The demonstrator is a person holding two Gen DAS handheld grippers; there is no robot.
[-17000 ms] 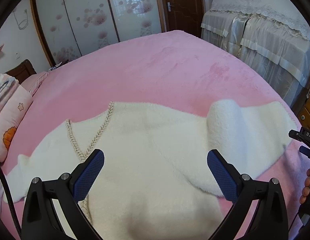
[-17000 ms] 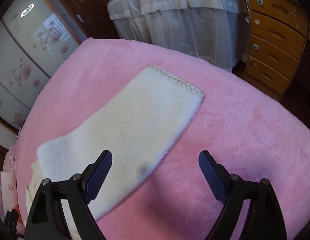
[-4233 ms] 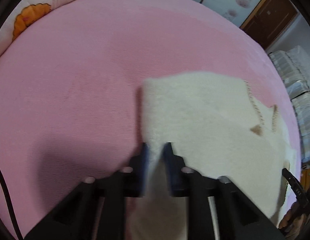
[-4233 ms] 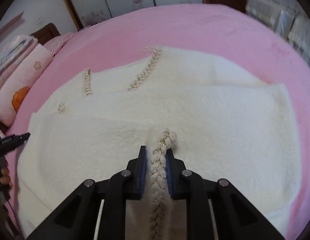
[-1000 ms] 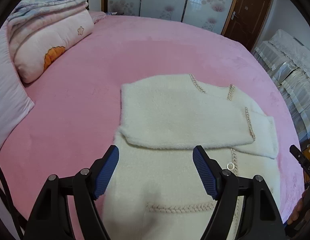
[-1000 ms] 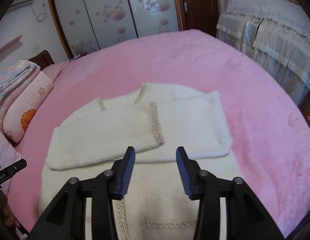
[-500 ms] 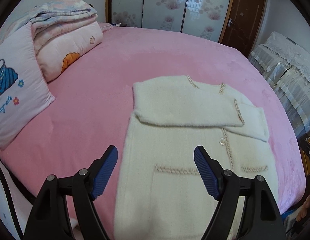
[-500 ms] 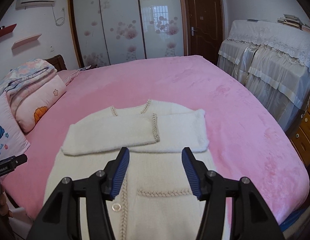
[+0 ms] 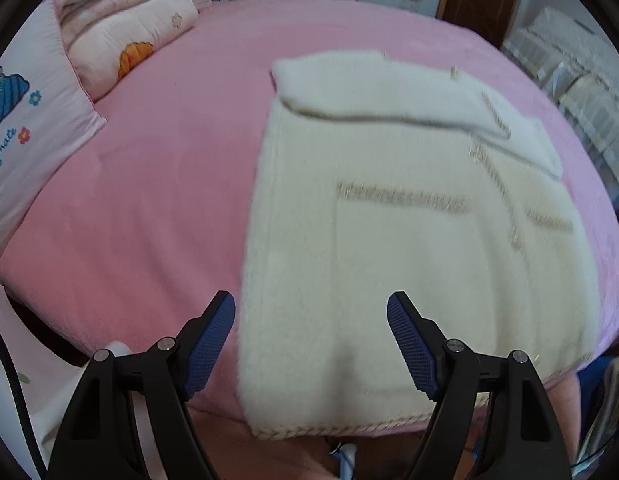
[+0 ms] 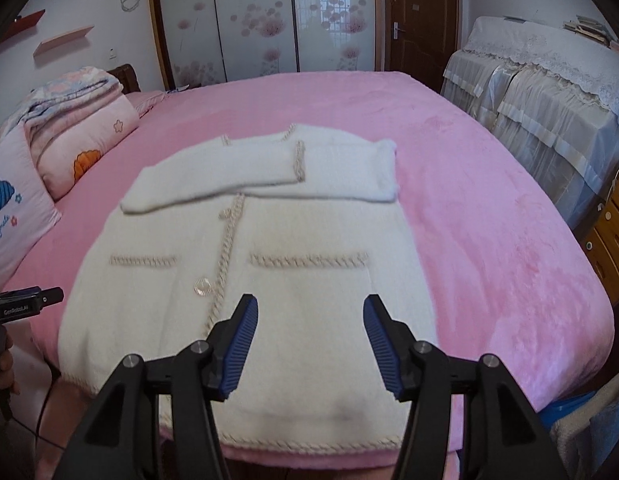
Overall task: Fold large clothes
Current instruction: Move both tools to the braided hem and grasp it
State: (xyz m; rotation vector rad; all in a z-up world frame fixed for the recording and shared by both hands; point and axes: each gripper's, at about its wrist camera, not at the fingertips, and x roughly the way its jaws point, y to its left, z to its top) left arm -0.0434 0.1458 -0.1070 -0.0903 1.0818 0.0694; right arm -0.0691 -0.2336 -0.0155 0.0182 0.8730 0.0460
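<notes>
Cream cardigan [image 10: 269, 280] spread mid-frame on pink bed [image 10: 489, 240], sleeves folded across chest.
Left gripper [image 9: 309, 344] and right gripper [image 10: 307, 344] both open, empty, poised above near hem; long axis running away toward frame top.

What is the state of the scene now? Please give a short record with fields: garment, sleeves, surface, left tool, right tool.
garment: white cardigan, lying flat, front up, hem at the near bed edge
sleeves: both folded across the chest
surface: pink bed cover
left tool: open, above the hem's left part, holding nothing
right tool: open, above the lower front, holding nothing
</notes>
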